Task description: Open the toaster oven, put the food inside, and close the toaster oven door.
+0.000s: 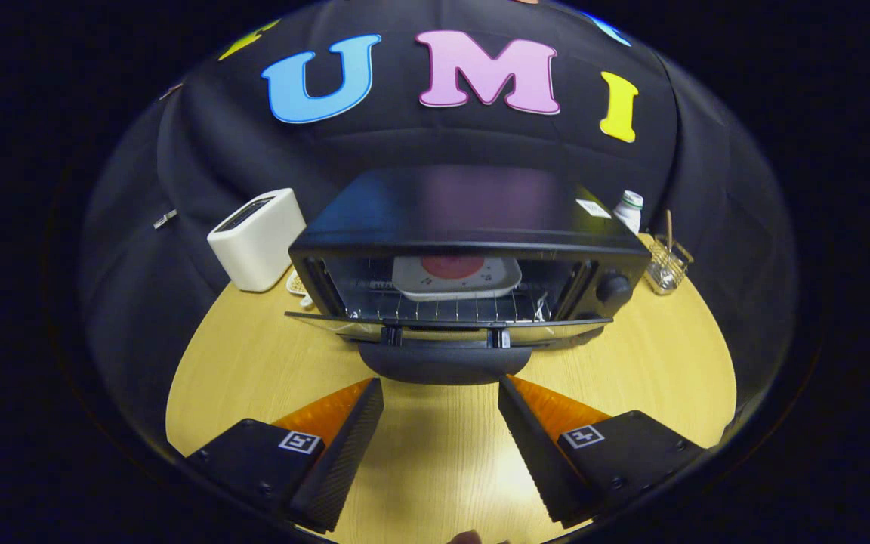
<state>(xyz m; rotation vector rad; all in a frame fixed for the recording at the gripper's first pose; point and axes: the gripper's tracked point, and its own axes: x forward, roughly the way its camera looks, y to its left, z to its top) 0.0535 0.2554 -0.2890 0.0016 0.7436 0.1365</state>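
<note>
Gripper sits low over the wooden table, fingers spread wide apart and holding nothing; bare tabletop shows between them.

Toaster oven stands at 12 o'clock from the fingertips, just beyond them. Its door is dropped open to about level, and the door handle sits just ahead of the fingertips, between their lines, apparently not touching either.

Food: a pale tray carrying a round reddish item rests on the wire rack inside the cavity. Exact nature of the food cannot be told.

White boxy appliance at 10 o'clock, beside the oven's left wall. Control knob on the oven's right panel. Wire basket and a small white bottle at 2 o'clock, behind the oven's right corner.

Judgement: opening and loading look done; the step in hand is closing the door.

Next move, as I read it: bring the fingers under or against the handle, then lift it up and forward along the hinge arc until the door seats. Fingers need not clamp; a push from below may do. Risk: slipping off the rounded handle, or nudging the oven backward.
</note>
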